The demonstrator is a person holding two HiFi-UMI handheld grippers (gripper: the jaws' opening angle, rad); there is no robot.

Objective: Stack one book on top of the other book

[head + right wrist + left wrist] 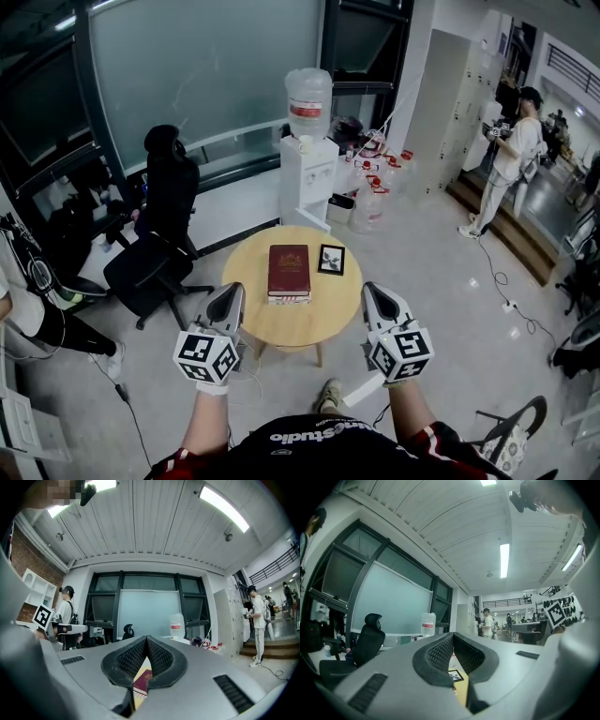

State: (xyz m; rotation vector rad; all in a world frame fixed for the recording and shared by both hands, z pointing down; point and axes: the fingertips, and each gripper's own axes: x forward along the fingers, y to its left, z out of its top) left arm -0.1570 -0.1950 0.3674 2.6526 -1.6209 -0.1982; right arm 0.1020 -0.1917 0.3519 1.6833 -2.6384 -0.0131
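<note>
Both tools sit low in the frame, level with each other. My left tool is at lower left, its jaws pressed together with nothing between them. My right tool is at lower right, also closed up and empty. Both point up-frame at the round worktop without reaching over it.

At the centre of the frame the red book lies flat. A pale band of pages and cover peeks out under its near edge, and I read that as the lower book. So one book appears to lie on the other, as the task wants. A small picture frame lies just to the right of the pile, apart from it.

From here the job is to leave that pile alone. The top book looks roughly square on the one beneath, with a little of the lower one showing at the near side. If I tidy it, I'd judge a light push with closed tips against the near edge is enough. It should go straight up-frame and slowly, so the top book doesn't skate off or swing into the picture frame. Otherwise I hold both tools wide of the pile.
</note>
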